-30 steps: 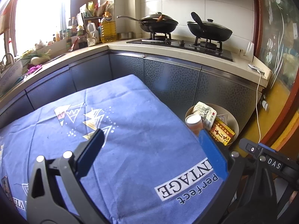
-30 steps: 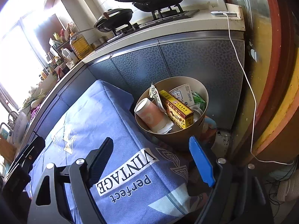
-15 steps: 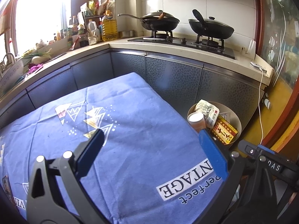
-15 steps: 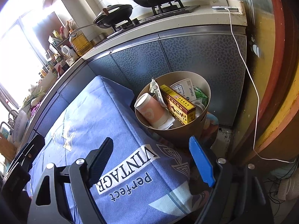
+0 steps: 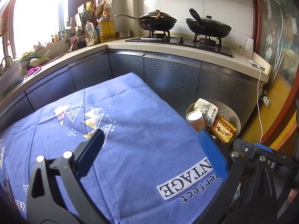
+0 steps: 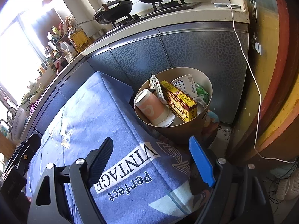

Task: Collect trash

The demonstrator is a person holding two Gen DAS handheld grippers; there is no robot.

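A round beige trash bin [image 6: 188, 132] stands on the floor beside the table's far right corner; it also shows in the left wrist view [image 5: 237, 119]. It holds a pink paper cup [image 6: 151, 108], a yellow and red box [image 6: 179, 99], a white packet [image 6: 185, 85] and green wrappers. My left gripper [image 5: 149, 136] is open and empty above the blue tablecloth [image 5: 112, 130]. My right gripper [image 6: 152, 147] is open and empty above the table's corner, just short of the bin. The right gripper's body [image 5: 265, 156] shows at the left wrist view's right edge.
A kitchen counter [image 5: 177, 50] runs behind the table, with two black woks [image 5: 157, 21] on a stove and bottles by the window. A white cable [image 6: 250, 71] hangs from a charger down the cabinet right of the bin. A red door frame [image 6: 287, 65] stands at right.
Both grippers have drawn back and lifted slightly, so the bin sits a little lower and farther in view. Both stay open and empty.
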